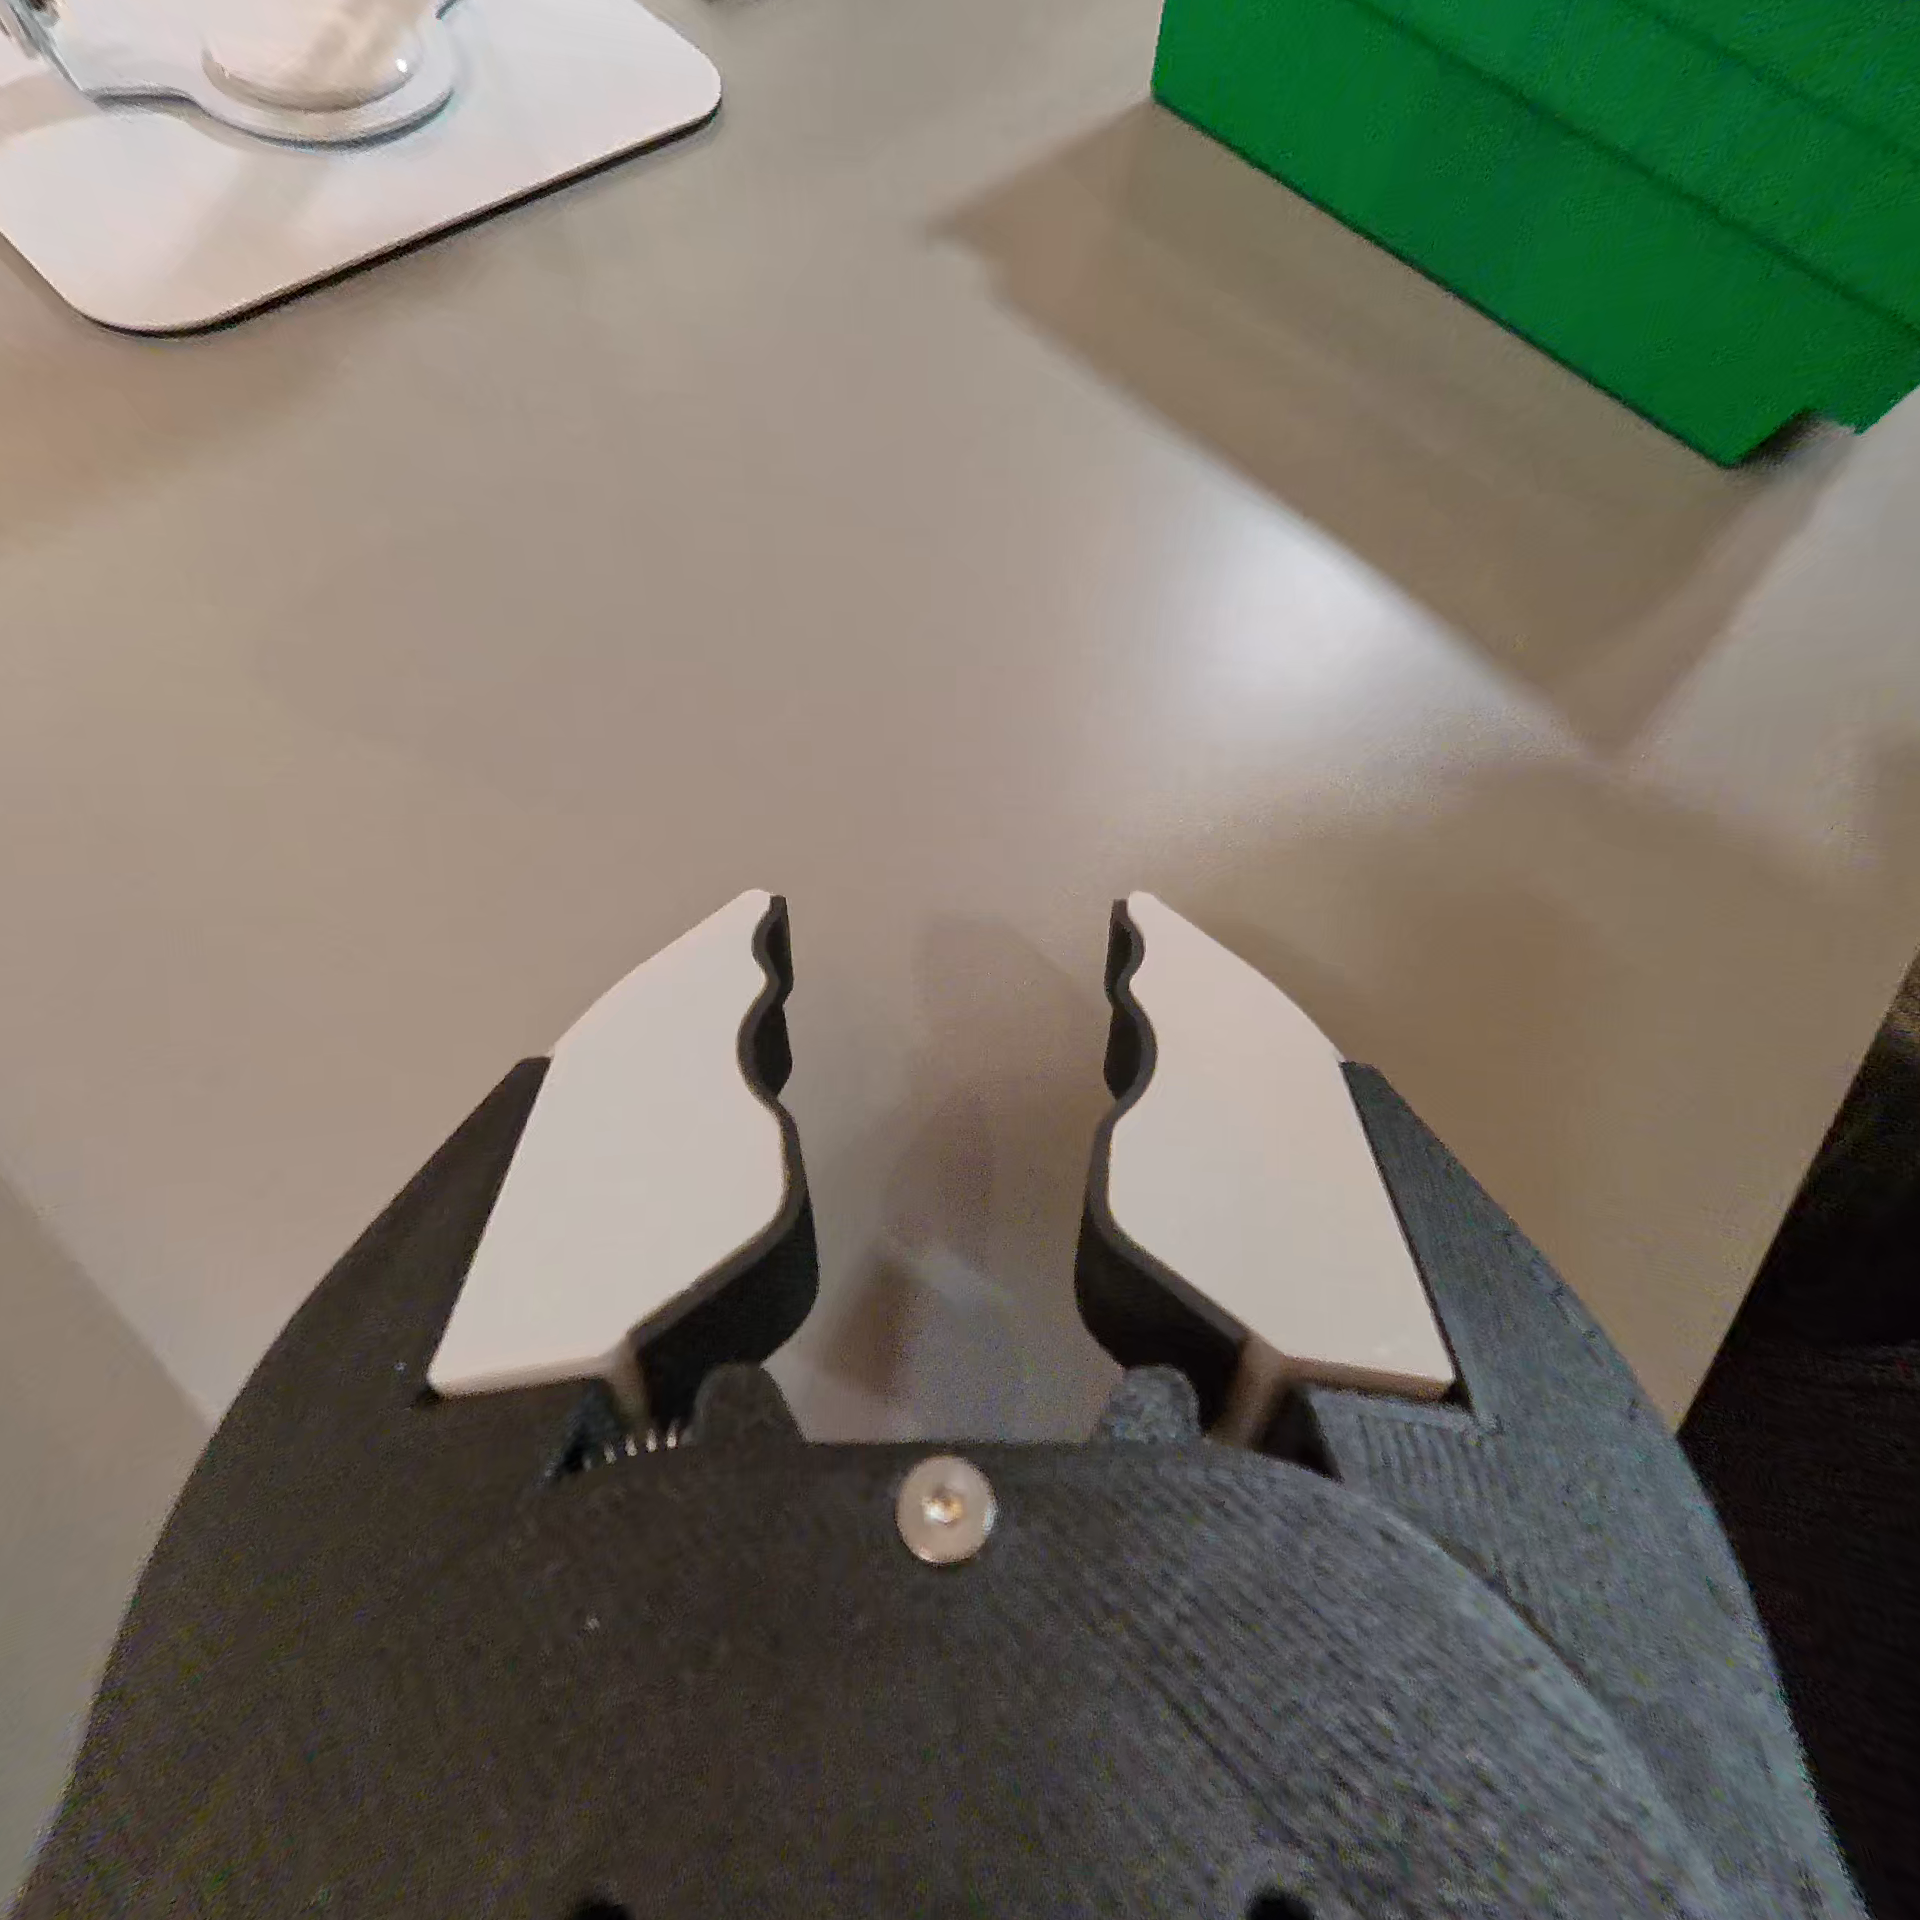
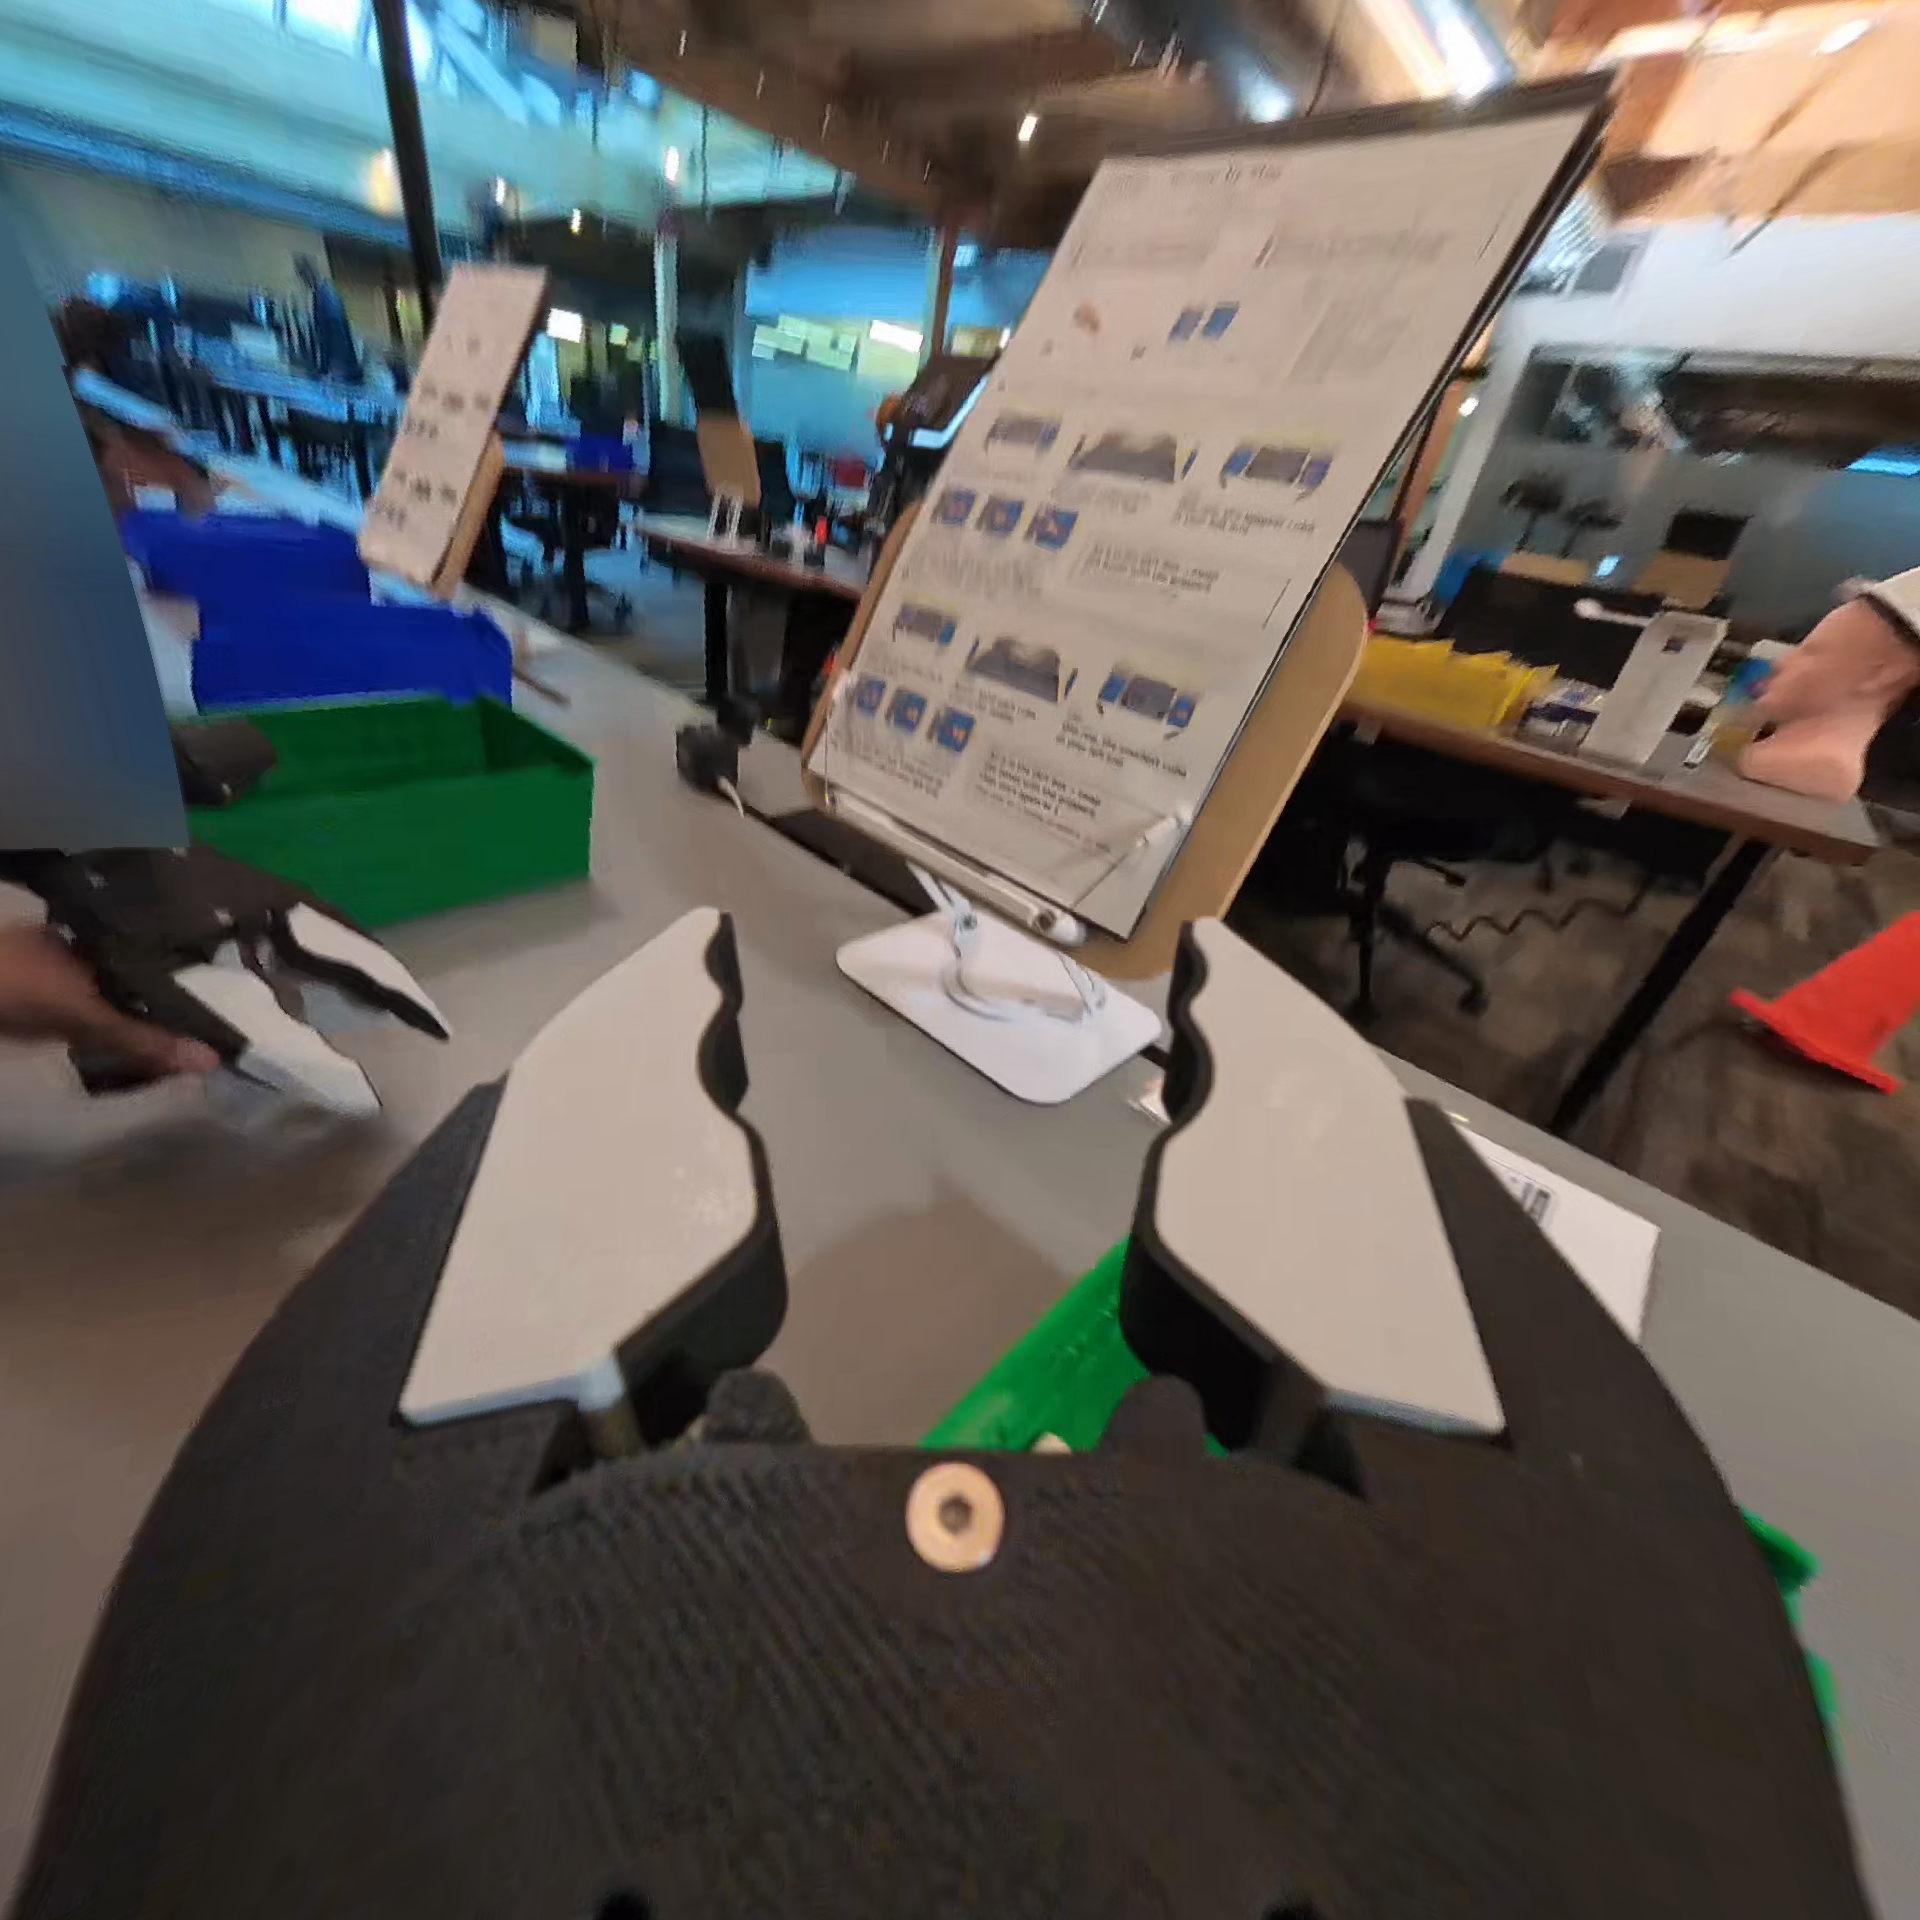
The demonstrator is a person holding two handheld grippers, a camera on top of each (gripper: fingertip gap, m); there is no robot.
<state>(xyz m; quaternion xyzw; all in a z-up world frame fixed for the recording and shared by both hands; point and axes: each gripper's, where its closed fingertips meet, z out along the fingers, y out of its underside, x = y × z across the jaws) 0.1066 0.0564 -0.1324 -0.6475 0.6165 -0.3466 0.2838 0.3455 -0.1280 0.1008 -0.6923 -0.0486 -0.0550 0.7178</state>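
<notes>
Green bin (image 2: 1049, 1361) plastic was seen directly beneath the right gripper (image 2: 956, 935), showing between and under its fingers, which were spread apart with nothing between them. That gripper was held above the grey tabletop (image 2: 883, 1164). Just ahead of it, a white flat base (image 2: 1023, 1039) rested on the tabletop and carried a tilted board with a printed sheet (image 2: 1195, 499). A white paper (image 2: 1590, 1247) lay on the tabletop to the gripper's right. Farther ahead and to the left, a second green bin (image 2: 416, 810) stood on the tabletop, with a blue bin (image 2: 332, 634) behind it.

Left gripper (image 1: 948, 904) fingers were likewise parted and empty, hovering over bare tabletop (image 1: 727, 623). Ahead and to its right stood a green bin (image 1: 1558, 187); ahead and to its left lay the white base (image 1: 312, 208) with a clear fitting on it. From the right wrist view, the left gripper (image 2: 410, 1060) was seen low over the tabletop, near the far green bin.
</notes>
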